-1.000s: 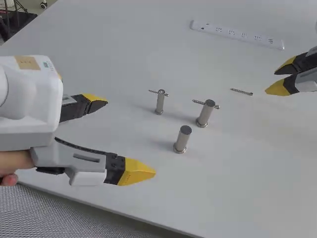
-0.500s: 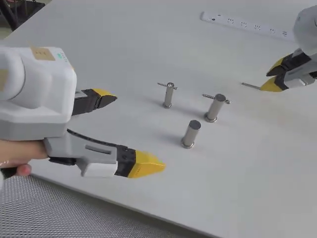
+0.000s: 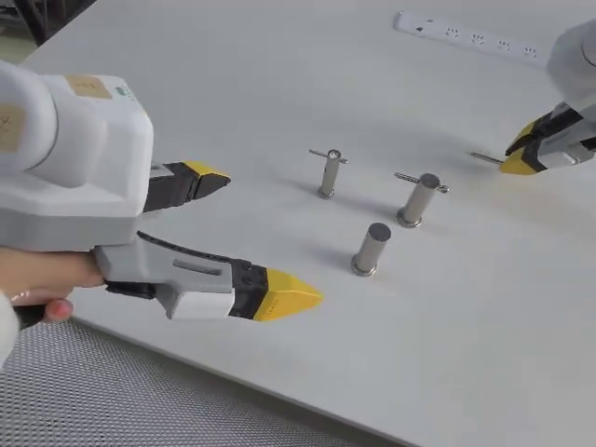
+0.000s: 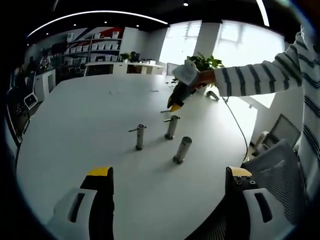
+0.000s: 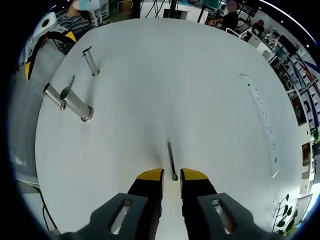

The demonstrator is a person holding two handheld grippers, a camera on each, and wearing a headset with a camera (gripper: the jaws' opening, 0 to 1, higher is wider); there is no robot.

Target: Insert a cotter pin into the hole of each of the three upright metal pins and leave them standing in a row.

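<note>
Three upright metal pins stand mid-table. The far left pin and the right pin each carry a cotter pin through the top. The near pin has a bare top. A loose cotter pin lies flat on the table, its near end between the tips of my right gripper, whose jaws stand a narrow gap apart around it. In the head view the right gripper is low at the table's right, by that cotter pin. My left gripper hovers wide open left of the pins, holding nothing.
A white power strip lies at the table's far edge. The table's near edge runs below the left gripper, with grey mesh beyond it. In the left gripper view a striped sleeve reaches in from the right.
The right gripper has come down and leftward onto the loose cotter pin, and its jaws have narrowed around the pin's end. The left gripper has kept its pose; the camera has shifted.
</note>
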